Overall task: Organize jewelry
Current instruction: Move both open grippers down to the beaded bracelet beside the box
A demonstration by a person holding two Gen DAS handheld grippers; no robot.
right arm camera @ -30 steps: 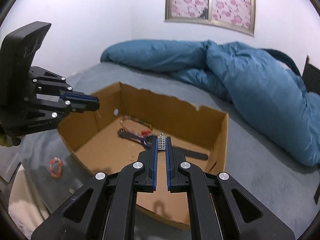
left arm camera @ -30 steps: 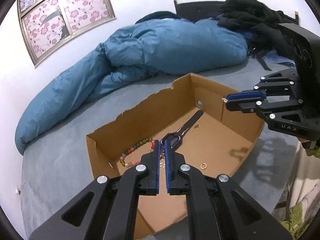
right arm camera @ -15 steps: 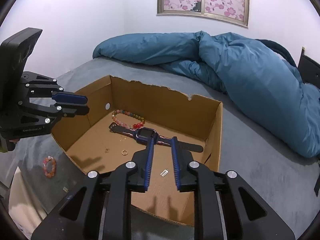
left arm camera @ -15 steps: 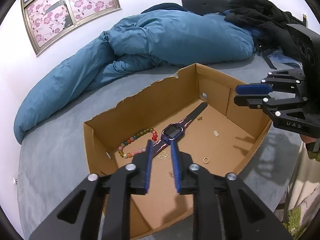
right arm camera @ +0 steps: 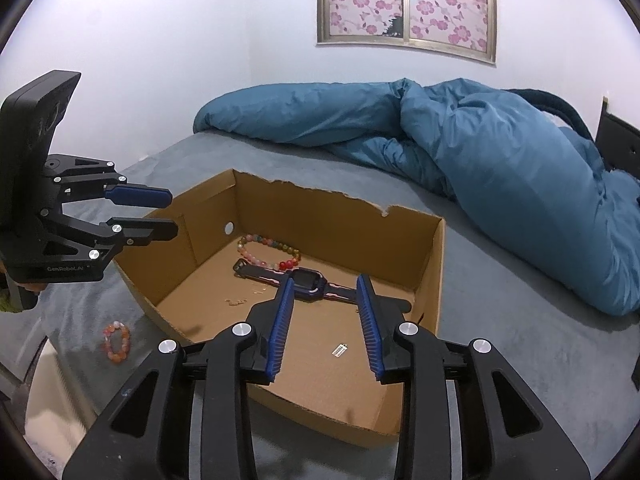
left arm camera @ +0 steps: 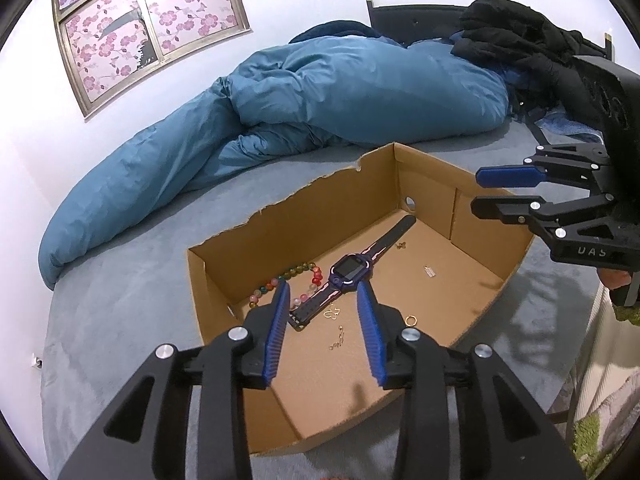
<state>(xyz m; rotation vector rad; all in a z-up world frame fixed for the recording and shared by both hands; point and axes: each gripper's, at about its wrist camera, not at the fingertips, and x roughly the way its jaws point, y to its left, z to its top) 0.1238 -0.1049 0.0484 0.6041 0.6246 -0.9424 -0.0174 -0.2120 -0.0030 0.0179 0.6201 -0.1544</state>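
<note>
An open cardboard box [left arm camera: 304, 208] [right arm camera: 332, 212] sits on the grey bed. Inside lie a purple watch [left arm camera: 350, 270] [right arm camera: 306, 280], a colourful bead bracelet [left arm camera: 280, 280] [right arm camera: 268, 246], a small silver charm [left arm camera: 429, 271] [right arm camera: 339, 350], a gold ring [left arm camera: 410, 321] and small gold pieces [left arm camera: 334, 312] [right arm camera: 236, 301]. My left gripper [left arm camera: 322, 292] [right arm camera: 170, 216] is open and empty above the box's near edge. My right gripper [right arm camera: 326, 286] [left arm camera: 478, 190] is open and empty above the box. An orange bead bracelet [right arm camera: 116, 342] lies on the bed outside the box.
A blue duvet [left arm camera: 320, 96] [right arm camera: 480, 152] is bunched along the far side of the bed. Black clothes [left arm camera: 516, 28] lie at the head end. A window with floral film [right arm camera: 406, 2] is in the wall.
Both grippers opened. The left let gold pieces fall into the box; the right dropped the silver charm onto the box floor. Both have pulled back and up.
</note>
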